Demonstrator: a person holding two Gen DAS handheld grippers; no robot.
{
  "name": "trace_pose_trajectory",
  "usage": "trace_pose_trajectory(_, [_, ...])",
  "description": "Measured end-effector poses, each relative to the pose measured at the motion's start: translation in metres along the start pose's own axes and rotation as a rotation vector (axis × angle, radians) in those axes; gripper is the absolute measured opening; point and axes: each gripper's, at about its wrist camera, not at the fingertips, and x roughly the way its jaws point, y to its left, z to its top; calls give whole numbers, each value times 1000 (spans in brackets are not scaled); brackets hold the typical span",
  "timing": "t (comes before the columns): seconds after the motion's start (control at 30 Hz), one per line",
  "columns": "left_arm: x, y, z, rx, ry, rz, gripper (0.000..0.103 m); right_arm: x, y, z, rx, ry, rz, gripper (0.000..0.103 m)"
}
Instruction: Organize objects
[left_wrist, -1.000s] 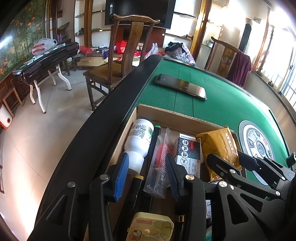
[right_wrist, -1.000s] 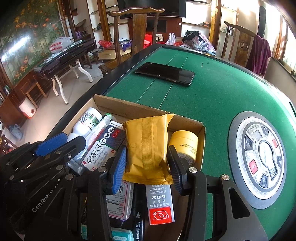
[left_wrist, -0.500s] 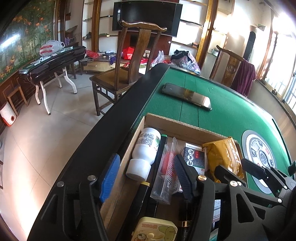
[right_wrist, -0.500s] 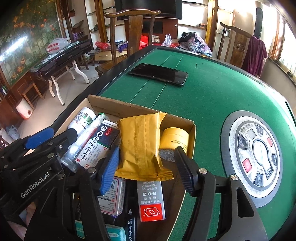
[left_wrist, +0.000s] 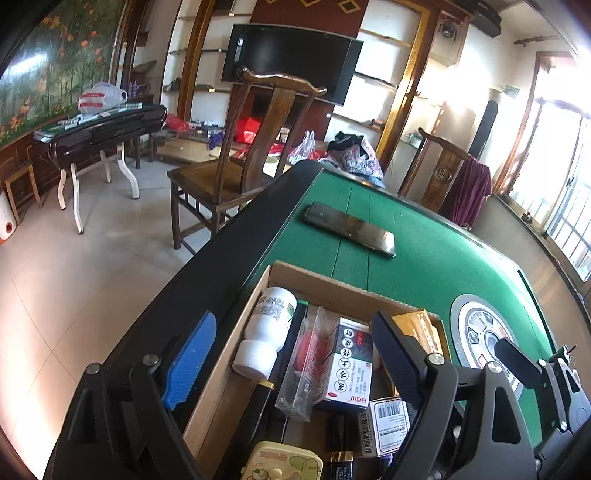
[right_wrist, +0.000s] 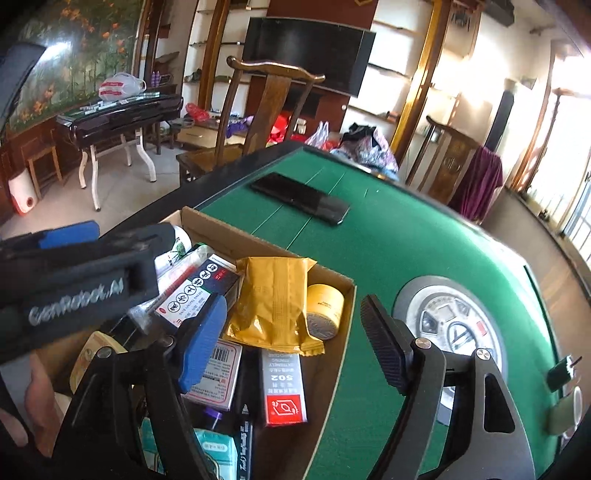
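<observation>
Fingers on both grippers have just been opening and now stand spread, nothing pinched. My right gripper (right_wrist: 295, 332) hangs over the cardboard box (right_wrist: 258, 240) with the yellow packet (right_wrist: 271, 302) lying straight ahead between its fingers — long axis running away from me, so I judge the right hand nearer. My left gripper (left_wrist: 291, 354) straddles the box's left wall, the white bottle (left_wrist: 267, 328) lengthwise below. Open green table (right_wrist: 406, 240) lies right — the edge drops close on the left.

Matt cardboard box (right_wrist: 334, 275), crinkled glossy yellow packet (right_wrist: 271, 299), green felt table (right_wrist: 406, 240)
</observation>
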Motion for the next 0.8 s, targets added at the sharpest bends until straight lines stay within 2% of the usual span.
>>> trace_pose_trajectory(0.07, [-2,-2,0,9,-18,-2,93,-10,-1,-1,1,-21,-4,76])
trace_pose_trajectory(0.1, [-2,-4,0,14,-23,-2,102,-14,-2,-3,-2,-30,-13,76])
trace_pose_trajectory(0.23, [-4,-9,1,36,-34,34,102,-36,-3,-13,-18,-76,-59,76])
trace_pose_trajectory(0.37, [-9,-13,3,13,-20,36,102,-57,-11,-30,-16,-101,-77,76])
trace_pose_trajectory(0.43, [-15,-19,1,31,-41,46,102,-68,-15,-38,-17,-115,-94,76])
trace_pose_trajectory(0.57, [-30,-49,-9,150,-56,137,102,-87,-30,-56,12,-138,-107,76])
trace_pose_trajectory(0.73, [-66,-78,-39,291,-102,123,102,-101,-46,-80,34,-146,-109,76])
trace_pose_trajectory(0.8, [-76,-84,-47,336,-108,161,102,-98,-51,-82,39,-138,-104,76])
